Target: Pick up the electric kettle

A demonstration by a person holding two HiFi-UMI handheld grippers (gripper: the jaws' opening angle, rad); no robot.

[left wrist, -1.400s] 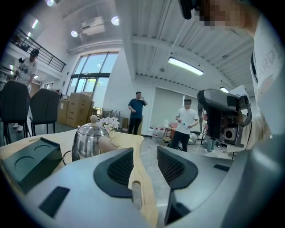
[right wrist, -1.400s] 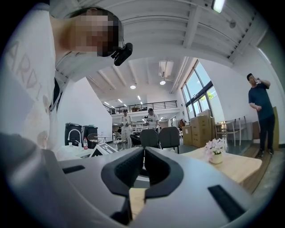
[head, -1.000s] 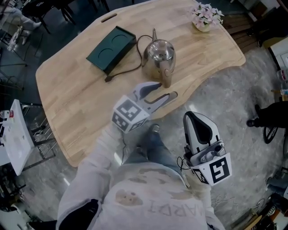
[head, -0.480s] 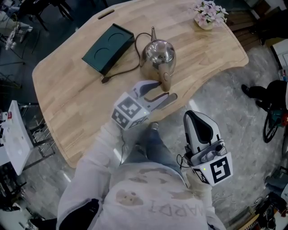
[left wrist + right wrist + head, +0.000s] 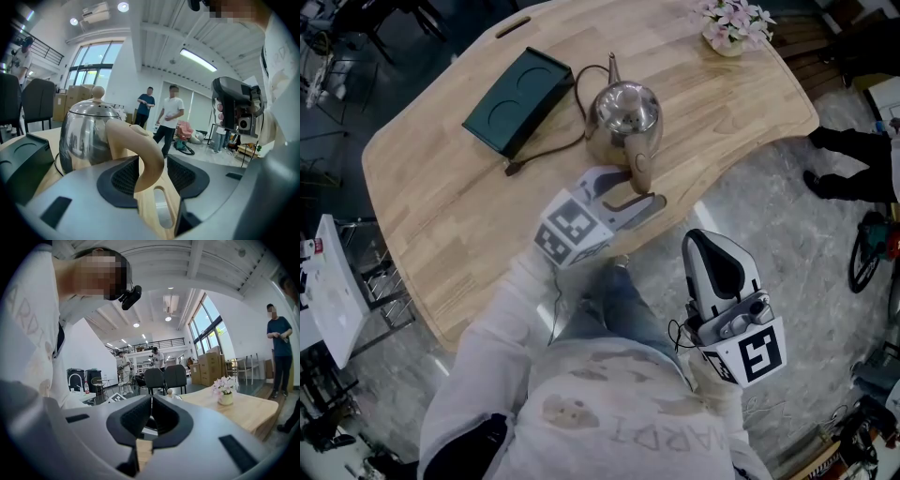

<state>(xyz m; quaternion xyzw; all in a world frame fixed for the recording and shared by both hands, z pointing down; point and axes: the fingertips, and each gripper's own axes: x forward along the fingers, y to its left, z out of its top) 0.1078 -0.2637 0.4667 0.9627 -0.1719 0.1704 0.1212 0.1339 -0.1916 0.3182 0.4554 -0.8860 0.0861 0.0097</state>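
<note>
The electric kettle sat upright on the wooden table, near the edge closest to the person, spout pointing away, tan handle facing the left gripper. The left gripper was tipped slightly down over the table edge, one jaw either side of that handle. In the left gripper view the handle stood in the gap between the dark ribbed pads, nearer the left pad, with clear space on the right; couldn't tell if it touched the left one. The claw was wide and opening, not clamped on anything, so the kettle wasn't gripped and its bottom was flat on the table. The steel body filled the left of that view, round knob on the lid. The dark green base unit lay on the table left of the kettle, apart from it, with a dark cord lying between the two. A small pot of pink flowers sat at the far right corner of the table, well apart from the kettle. The right gripper was off the table, over the floor at the person's right side, pointing roughly level. The right gripper view showed its jaws closed together with nothing between them, flower pot visible beyond on the table. Several people stood in the background of both gripper views.
</note>
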